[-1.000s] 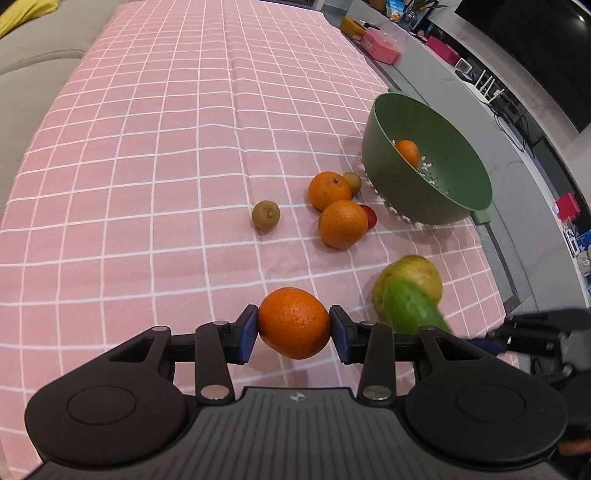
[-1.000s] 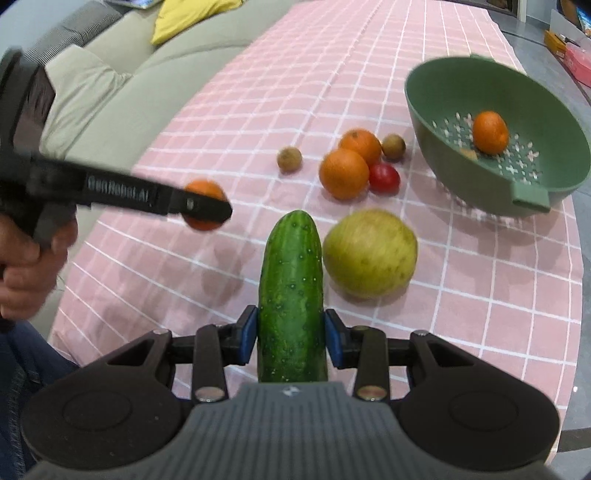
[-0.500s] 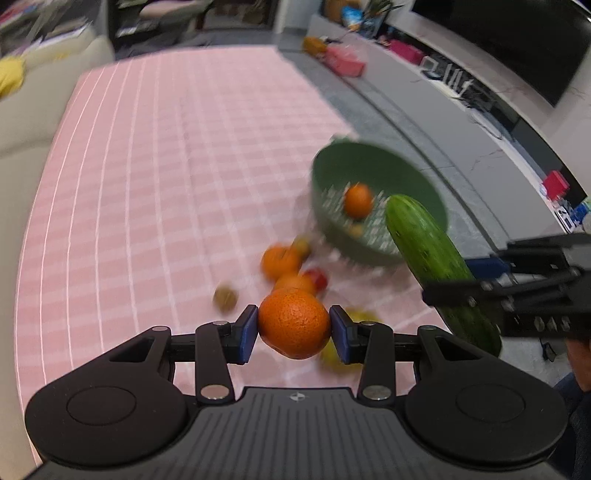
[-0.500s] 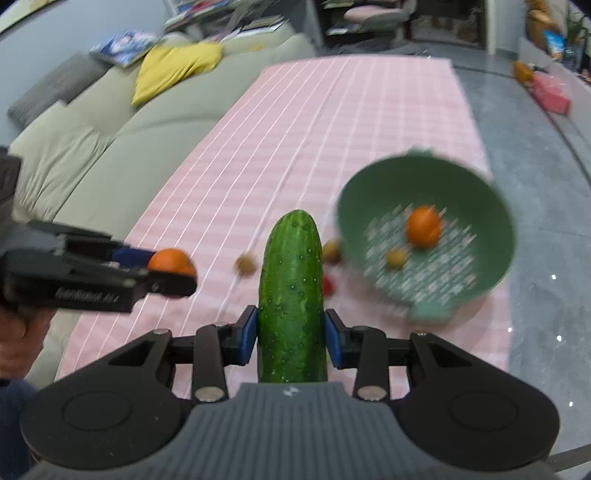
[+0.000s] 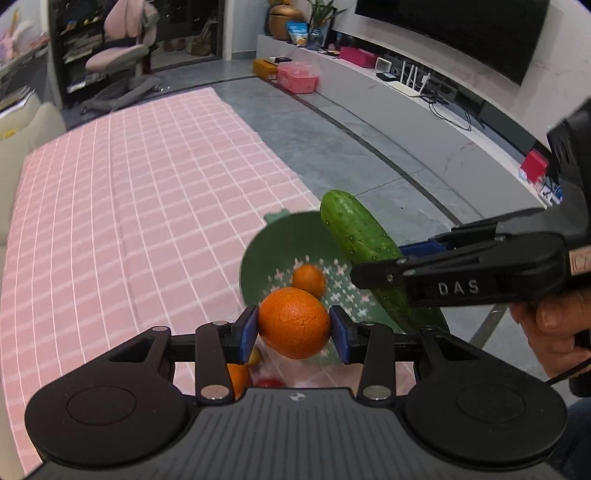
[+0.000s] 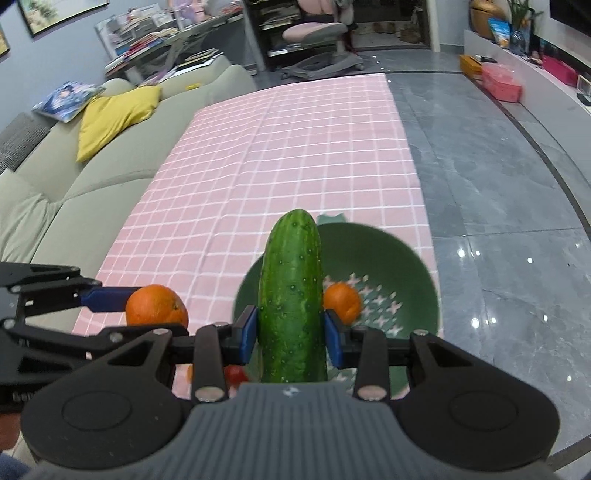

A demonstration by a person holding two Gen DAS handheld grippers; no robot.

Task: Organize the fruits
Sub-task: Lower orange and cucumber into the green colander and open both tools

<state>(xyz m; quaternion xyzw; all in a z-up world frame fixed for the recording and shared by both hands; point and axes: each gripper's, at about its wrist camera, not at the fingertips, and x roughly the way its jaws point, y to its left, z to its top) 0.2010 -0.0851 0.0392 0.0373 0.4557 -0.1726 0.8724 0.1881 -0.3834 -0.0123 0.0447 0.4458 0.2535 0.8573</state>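
My left hand-held gripper (image 5: 294, 329) is clamped on a round orange mandarin (image 5: 293, 322); my right hand-held gripper (image 6: 290, 335) pinches a long bumpy green cucumber (image 6: 291, 291) low on its body. Both hang above the perforated green plastic colander bowl (image 6: 406, 266), which sits on the pink checked tablecloth (image 6: 288, 147) with one small orange fruit (image 6: 341, 302) inside. Risks, I'd say: the grippers are close enough to collide, the cucumber could pivot out, and the mandarin could bounce off the rim.

Pink checked tablecloth (image 6: 280, 155), green sofa (image 6: 55, 199), yellow cushion (image 6: 114, 114), pink office chair (image 6: 317, 33)
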